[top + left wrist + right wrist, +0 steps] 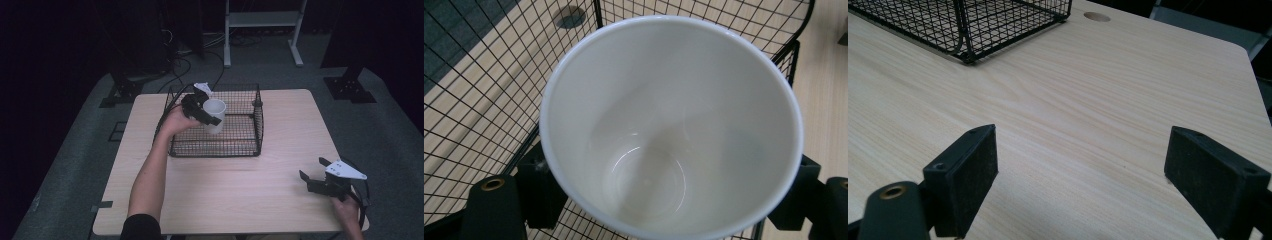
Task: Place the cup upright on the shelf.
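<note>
A white cup (216, 108) stands upright within the black wire basket (245, 145), near its left side. My left gripper (209, 119) is shut on the cup from the left, its jaws pressed on opposite sides of the wall. In the left gripper view I look down into the empty cup (664, 125), with the left gripper (671, 195) clamping it low in the frame. Whether the cup rests on the basket floor I cannot tell. My right gripper (312, 168) is open and holds nothing at the table's front right, just above the wood; the right gripper (1088, 175) has bare tabletop between its jaws.
The basket stands at the back middle of the light wooden table (240, 195). Its near corner (968, 30) and a round cable hole (1096, 16) lie ahead of the right gripper. Beyond the table are a white frame stand (262, 30), dark stands and floor cables.
</note>
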